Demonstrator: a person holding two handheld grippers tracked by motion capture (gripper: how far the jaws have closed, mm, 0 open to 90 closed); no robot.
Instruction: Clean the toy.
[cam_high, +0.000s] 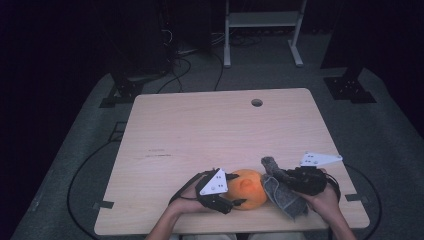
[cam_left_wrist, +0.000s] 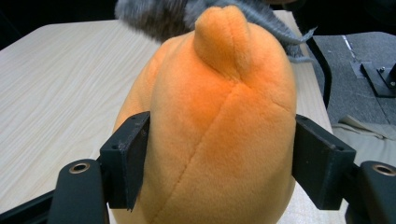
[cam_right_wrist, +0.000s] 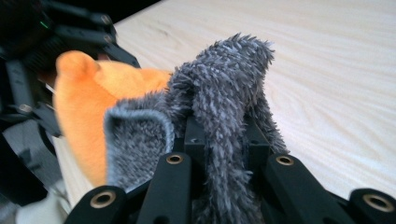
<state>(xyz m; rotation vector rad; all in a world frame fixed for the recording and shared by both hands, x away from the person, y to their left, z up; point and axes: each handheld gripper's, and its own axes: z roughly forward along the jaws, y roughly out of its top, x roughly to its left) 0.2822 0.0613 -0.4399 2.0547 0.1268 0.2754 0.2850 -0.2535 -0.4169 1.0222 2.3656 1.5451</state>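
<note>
A round orange plush toy lies near the front edge of the wooden table. My left gripper is shut on it from the left. In the left gripper view both black pads press into the sides of the plush toy. A grey fuzzy cloth hangs just right of the plush and touches it. My right gripper is shut on the cloth. In the right gripper view the cloth drapes over and between the closed jaws of the right gripper, with the orange plush behind it.
A cable hole sits near the table's far edge. A white metal frame and dark stands rise beyond the table, and cables trail across the grey floor at the left. The person's hands rest at the front edge.
</note>
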